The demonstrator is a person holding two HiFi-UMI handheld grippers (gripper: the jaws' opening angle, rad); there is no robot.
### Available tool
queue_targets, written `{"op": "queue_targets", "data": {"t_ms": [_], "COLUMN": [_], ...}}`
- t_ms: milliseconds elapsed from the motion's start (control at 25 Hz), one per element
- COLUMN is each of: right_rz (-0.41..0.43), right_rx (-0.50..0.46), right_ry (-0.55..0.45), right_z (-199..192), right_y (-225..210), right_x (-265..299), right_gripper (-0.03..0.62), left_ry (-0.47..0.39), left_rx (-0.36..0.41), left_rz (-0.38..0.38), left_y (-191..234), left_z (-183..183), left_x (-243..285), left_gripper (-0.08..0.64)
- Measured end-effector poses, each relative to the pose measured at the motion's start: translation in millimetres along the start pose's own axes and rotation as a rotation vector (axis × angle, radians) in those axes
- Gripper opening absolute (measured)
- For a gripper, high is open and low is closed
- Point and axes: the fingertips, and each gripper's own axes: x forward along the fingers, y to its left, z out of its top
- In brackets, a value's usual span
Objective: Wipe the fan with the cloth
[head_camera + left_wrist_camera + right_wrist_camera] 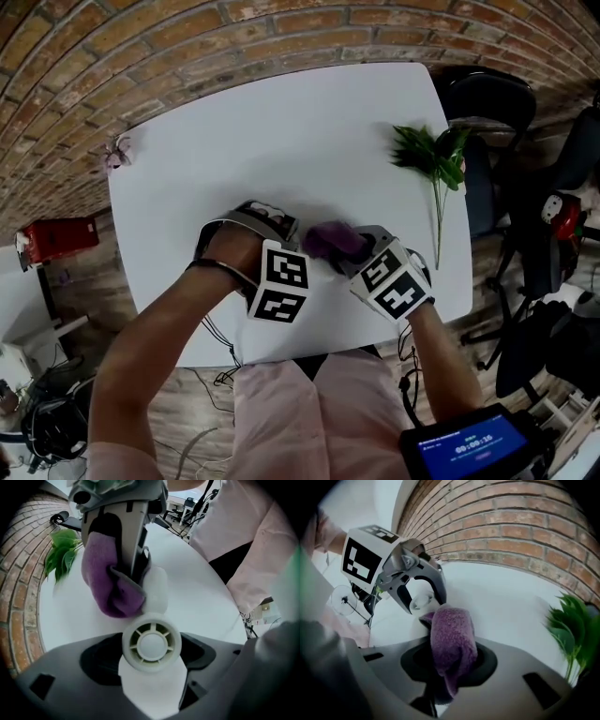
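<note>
Grey left tool (pixel 279 225), grey right tool (pixel 345 249), black-and-white marker cube (pixel 279 284) on each, pale pink clothing (pixel 309 412), thin black cables (pixel 406 361) lower centre

open table (pixel 234 159) beyond; leafy sprig (pixel 433 159) blocks right edge.

The cloth (pixel 452 644) is purple with a nubbly pile. The fan (pixel 151 644) is white, its hub ring a creamier shade. The left gripper (pixel 265 225) and the right gripper (pixel 354 251) are both grey, and each bears a cube of black-and-white square markers. The surface (pixel 281 131) is plain white. The leafy sprig (pixel 433 155) is green. The brickwork (pixel 187 47) is reddish-brown with pale joints. The person's clothing (pixel 309 412) is pale pink.
</note>
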Motion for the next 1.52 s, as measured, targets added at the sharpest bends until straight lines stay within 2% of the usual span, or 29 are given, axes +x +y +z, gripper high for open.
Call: {"op": "queue_targets", "data": {"t_ms": [320,480,800,1040,1200,1400,1520], "right_rz": [0.171,0.225,0.33,0.297,0.327,0.344,0.361], "right_rx": [-0.496,-0.608,-0.614,-0.51,-0.439,-0.378,-0.363], "right_ry": [0.11,0.146,0.183,0.166,0.154,0.125,0.102], "right_z": [9.1,4.5,-25.2,-32.1,-49.3,-63.2,-64.8], "right_y": [29.1,33.3,39.7,51.9,52.4,64.6,79.9], "right_x": [15.3,15.4,-0.5,3.8,-11.1,-19.3,-16.4], "right_gripper": [0.078,0.075,0.074,0.074,0.075,0.075,0.077], "left_ry": [0.013,0.008,0.009,-0.001,-0.003,-0.02,-0.038], "left_rx": [0.058,0.044,0.01,-0.016,-0.056,-0.165,-0.3], "left_rz": [-0.003,0.001,-0.01,0.007,-0.007,-0.011,-0.002], "left_y": [-1.9,-2.0,-0.9,-6.9,-1.5,2.9,4.3], "left_z": [2.0,1.4,-0.2,-11.9,-6.5,-8.2,-15.2], "left_x": [3.2,4.5,6.0,10.9,7.7,5.3,5.4], "left_gripper": [0.373,0.373,0.374,0.374,0.374,0.374,0.374]}}
